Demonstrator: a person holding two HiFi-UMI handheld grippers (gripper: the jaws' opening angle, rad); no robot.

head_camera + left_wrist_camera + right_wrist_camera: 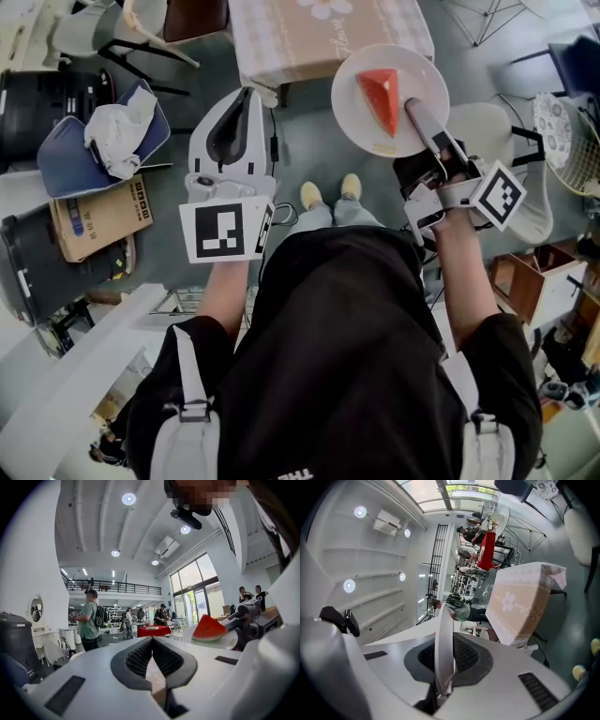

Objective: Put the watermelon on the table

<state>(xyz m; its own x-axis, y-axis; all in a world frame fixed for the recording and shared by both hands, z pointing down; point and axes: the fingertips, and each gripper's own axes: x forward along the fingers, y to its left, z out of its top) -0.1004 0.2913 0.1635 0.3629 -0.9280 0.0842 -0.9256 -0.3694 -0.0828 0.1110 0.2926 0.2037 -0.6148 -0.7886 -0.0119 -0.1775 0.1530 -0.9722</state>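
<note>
A red watermelon wedge [381,97] lies on a round white plate [361,117], held in the air just in front of a table with a beige flowered cloth [309,42]. My right gripper [413,110] is shut on the plate's near rim. In the right gripper view the plate [444,634] stands edge-on between the jaws, with the table [520,606] beyond. My left gripper [247,92] is shut on nothing, to the left of the plate and in front of the table's corner. In the left gripper view the wedge [208,629] sits at the right.
A blue seat with crumpled white cloth [108,136] and a cardboard box [98,220] stand at the left. At the right are a white round seat [487,127] and a wooden crate [530,281]. My shoes [328,192] are on the grey floor. Several people [89,620] stand farther off.
</note>
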